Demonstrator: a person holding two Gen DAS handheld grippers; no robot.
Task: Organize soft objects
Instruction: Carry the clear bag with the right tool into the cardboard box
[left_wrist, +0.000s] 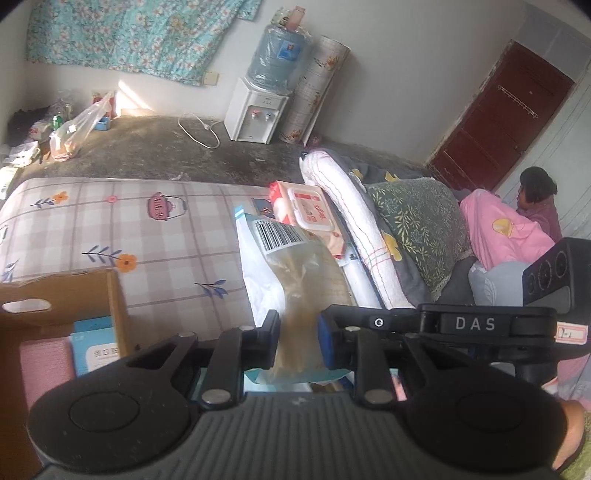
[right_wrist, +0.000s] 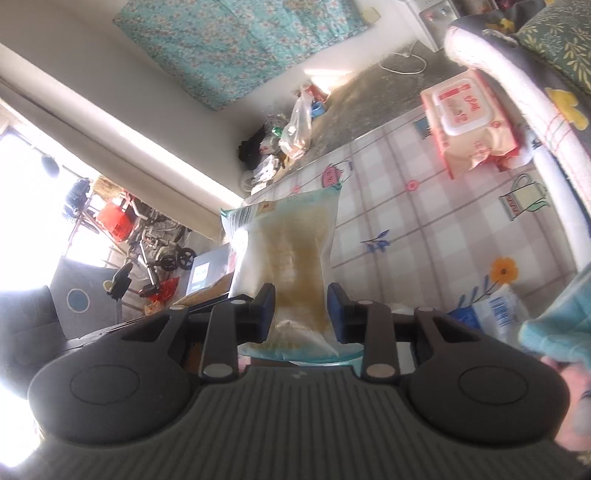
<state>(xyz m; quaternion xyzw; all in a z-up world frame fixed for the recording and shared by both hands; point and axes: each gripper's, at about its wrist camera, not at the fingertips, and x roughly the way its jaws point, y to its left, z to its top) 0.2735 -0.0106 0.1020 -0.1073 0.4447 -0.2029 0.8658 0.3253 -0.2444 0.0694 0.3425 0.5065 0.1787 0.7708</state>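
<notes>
Left wrist view shows the left gripper (left_wrist: 298, 339) pinching a soft clear packet (left_wrist: 295, 280) with a barcode label, its fingers narrowed onto the packet's tan middle so the plastic bunches between the pads. The packet reaches away over the checked bed sheet (left_wrist: 147, 229). Near left sits an open cardboard box (left_wrist: 110, 291) with a pink item and a blue-and-white pack already inside. Beyond the packet lies a pink wet-wipes pack (left_wrist: 314, 210), right beside a rolled white towel (left_wrist: 354, 229).

In the right wrist view the right gripper (right_wrist: 301, 314) is likewise closed on a similar clear packet (right_wrist: 291, 251), which stands up from the fingers above the sheet (whether this is the same packet held from two ends, I cannot tell). The wipes pack (right_wrist: 469, 122) lies far right.

The step in hand looks like carrying a gripped packet toward the box. The next move likely calls for swinging left over the box opening, lowering, then spreading the fingers; the slippery, floppy plastic may sag or slide, so a firm hold matters until then.
</notes>
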